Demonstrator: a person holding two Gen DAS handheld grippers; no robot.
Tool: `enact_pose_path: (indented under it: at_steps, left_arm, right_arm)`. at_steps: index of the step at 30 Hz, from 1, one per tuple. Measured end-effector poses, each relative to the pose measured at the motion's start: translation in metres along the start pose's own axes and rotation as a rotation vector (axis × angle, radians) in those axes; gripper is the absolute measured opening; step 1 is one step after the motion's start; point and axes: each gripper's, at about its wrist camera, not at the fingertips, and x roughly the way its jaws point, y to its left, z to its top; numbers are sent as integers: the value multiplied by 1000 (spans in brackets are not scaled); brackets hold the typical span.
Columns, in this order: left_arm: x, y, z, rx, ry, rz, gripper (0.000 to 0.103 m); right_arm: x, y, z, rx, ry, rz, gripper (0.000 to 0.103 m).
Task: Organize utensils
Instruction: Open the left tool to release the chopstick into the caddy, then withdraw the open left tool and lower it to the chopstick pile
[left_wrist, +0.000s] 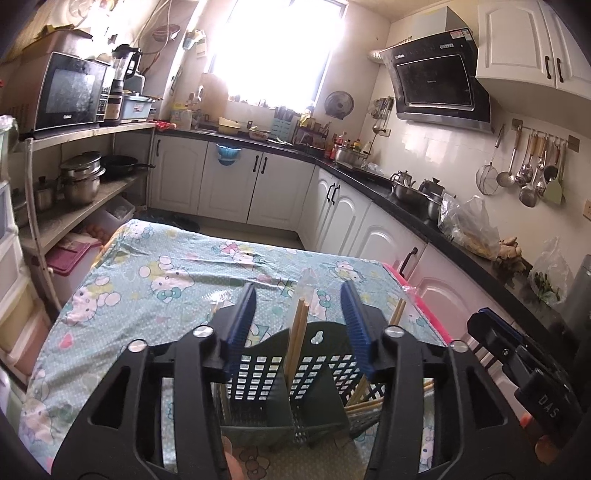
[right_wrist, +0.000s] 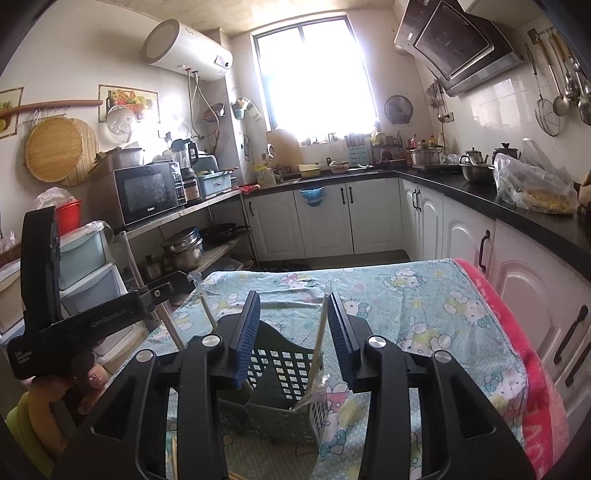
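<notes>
Dark green perforated utensil caddy (left_wrist: 280, 376) is sitting on the cartoon-print tablecloth (left_wrist: 166, 273), holding upright wooden chopsticks (left_wrist: 297, 332). Left gripper (left_wrist: 299, 321) is hovering with jaws apart around them, pads not pressing. Right gripper (right_wrist: 291, 325) is likewise standing parted, one chopstick (right_wrist: 319, 332) between.

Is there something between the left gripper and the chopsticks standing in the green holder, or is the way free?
Nothing visible blocks it. The chopsticks stand in the green holder directly between the open pads of the left gripper, untouched.
</notes>
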Motion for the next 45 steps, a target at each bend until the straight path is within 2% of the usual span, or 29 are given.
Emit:
enact_pose_path:
  at_steps: [4, 6, 10, 15, 21, 45]
  left_arm:
    - [-5, 0, -2, -8, -1, -10, 51]
    - [-8, 1, -4, -15, -4, -16, 63]
    - [-11, 1, -6, -19, 0, -20, 73]
    - [-17, 3, -10, -29, -3, -30, 92]
    - [-23, 7, -16, -53, 6, -43, 92]
    - [-57, 26, -39, -87, 10, -28, 92]
  right_arm:
    - [-4, -2, -3, 8, 0, -2, 42]
    - [-6, -4, -4, 11, 2, -6, 43]
    - [-10, -5, -7, 19, 3, -10, 47]
    - [-17, -7, -10, 37, -4, -8, 59]
    - [-21, -8, -15, 38, 5, -16, 64]
    - [-37, -10, -34, 38, 44, -20, 65]
